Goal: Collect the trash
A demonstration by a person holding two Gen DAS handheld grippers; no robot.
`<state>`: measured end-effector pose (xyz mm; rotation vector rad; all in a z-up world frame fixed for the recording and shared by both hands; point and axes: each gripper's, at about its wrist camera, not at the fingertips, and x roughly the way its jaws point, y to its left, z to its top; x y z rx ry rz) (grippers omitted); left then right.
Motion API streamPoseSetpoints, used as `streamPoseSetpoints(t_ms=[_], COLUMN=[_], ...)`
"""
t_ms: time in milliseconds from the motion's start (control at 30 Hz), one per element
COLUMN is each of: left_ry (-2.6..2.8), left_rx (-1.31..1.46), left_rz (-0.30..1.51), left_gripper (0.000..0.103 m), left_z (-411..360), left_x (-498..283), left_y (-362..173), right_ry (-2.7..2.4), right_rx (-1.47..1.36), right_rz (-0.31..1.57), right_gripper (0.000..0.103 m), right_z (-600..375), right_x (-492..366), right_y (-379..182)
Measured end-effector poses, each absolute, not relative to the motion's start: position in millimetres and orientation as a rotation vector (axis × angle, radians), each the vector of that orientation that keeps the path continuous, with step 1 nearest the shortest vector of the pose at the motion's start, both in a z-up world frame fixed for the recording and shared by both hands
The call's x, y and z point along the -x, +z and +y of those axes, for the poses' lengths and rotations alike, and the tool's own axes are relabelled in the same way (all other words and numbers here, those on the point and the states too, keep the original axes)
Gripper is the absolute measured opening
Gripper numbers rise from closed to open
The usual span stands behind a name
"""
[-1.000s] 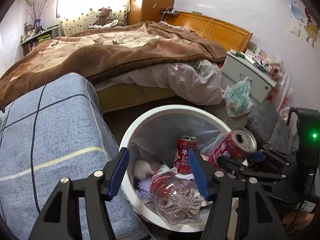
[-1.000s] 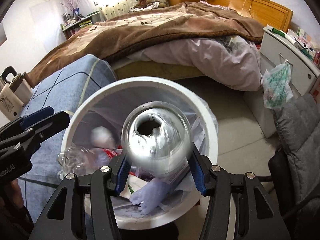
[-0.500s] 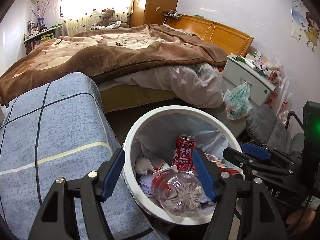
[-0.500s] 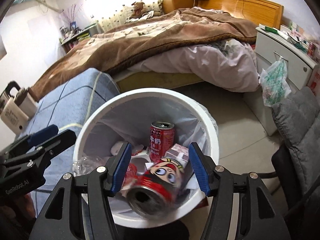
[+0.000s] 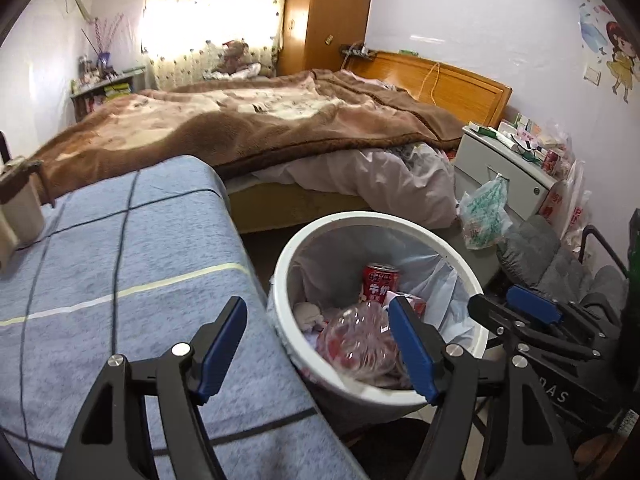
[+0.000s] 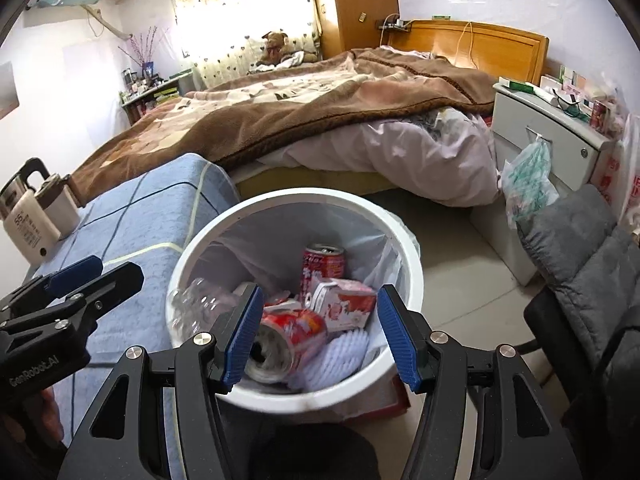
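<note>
The white trash bin (image 6: 412, 280), lined with a pale plastic bag, is the landmark here. To its left, touching or just beside its wall, runs the edge of a blue checked bedspread (image 5: 120, 272); a white kettle (image 6: 36, 224) stands on that bedspread well left of the bin.

Inside the bin, from left to right in the right wrist view: a crumpled clear plastic bottle (image 6: 196, 300) against the left wall, a red drink can lying on its side (image 6: 288, 336) with its open mouth toward the camera, a pink-and-white carton (image 6: 344, 300) beside it, and a red can standing upright (image 6: 324, 264) behind them toward the far wall. White and pale purple paper (image 6: 344, 352) lies at the near side under the cans.

The left gripper (image 5: 316, 344) hangs over the bin's left rim, one finger above the bedspread and the other above the bin; its jaws are spreading and nothing is between them. The right gripper (image 6: 316, 332) hovers over the near rim, jaws parted wide and empty, the trash lying below them.

Right of the bin is bare tiled floor (image 6: 452, 248), then a grey padded chair (image 6: 580, 248). Beyond the bin a strip of floor separates it from the large bed with a brown blanket (image 6: 304, 120); a white nightstand (image 6: 552, 132) stands far right, with a plastic bag (image 6: 528, 184) hanging from it.
</note>
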<state>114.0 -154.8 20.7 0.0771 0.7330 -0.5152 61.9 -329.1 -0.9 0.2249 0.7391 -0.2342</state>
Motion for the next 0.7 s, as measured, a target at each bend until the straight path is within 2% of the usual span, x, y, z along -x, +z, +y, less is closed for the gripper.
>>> streamPoseSetpoints(t_ms=[700], left_ry=[-0.426], left_rx=[-0.118], left_rz=[0.667], left_gripper=[0.075], left_z=[-143.0], left_x=[-50.5], left_y=[8.3], right_ry=[-0.275], right_rx=[-0.231], right_rz=[0.662], right_gripper=[0.06], right_z=[-305.7], right_x=[-1.4], right_y=[-10.1])
